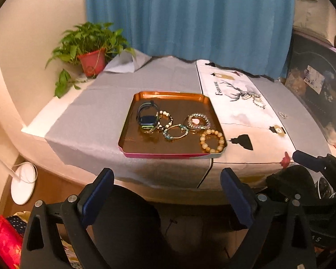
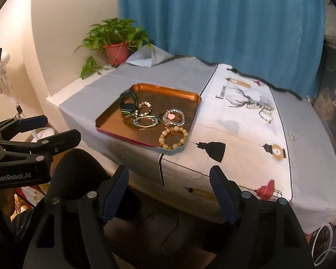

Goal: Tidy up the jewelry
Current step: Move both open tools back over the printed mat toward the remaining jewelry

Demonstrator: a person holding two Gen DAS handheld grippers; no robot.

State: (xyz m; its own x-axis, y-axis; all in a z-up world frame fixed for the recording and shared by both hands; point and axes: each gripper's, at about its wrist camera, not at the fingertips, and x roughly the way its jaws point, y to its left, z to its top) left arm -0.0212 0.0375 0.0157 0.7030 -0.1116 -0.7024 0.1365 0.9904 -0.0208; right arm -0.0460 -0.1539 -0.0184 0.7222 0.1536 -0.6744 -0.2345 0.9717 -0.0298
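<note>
1. Left gripper point(image 1: 166, 192): jaws spread wide, nothing between them. It is held off the near edge of the table, short of the tray point(image 1: 168, 95).
2. Right gripper point(image 2: 169, 191): jaws likewise spread wide and empty, held off the near table edge, well apart from the jewelry.
3. The tray, copper-coloured inside, sits on the grey cloth point(image 1: 96, 112) near the table's front, its right side just beside the printed white cloth point(image 1: 242, 121).
4. Tray contents: a dark watch point(image 1: 148, 116) at the rear left; a pearl-bead bracelet point(image 1: 166, 121) touching it; a teal-bead bangle point(image 1: 175, 131) in the middle; a sparkly bracelet around a pink piece point(image 1: 196, 121) to its right; an amber-bead bracelet point(image 1: 212, 140) at the near right corner.
5. Outside the tray: a few bracelets point(image 2: 265, 112) lie on the printed cloth over the deer drawing, well apart from the tray. A small clear item point(image 2: 293, 136) lies further right; type cannot be determined.
6. Surroundings: potted plant point(image 1: 93, 44) at the far left corner; blue curtain point(image 1: 190, 15) behind the table.
</note>
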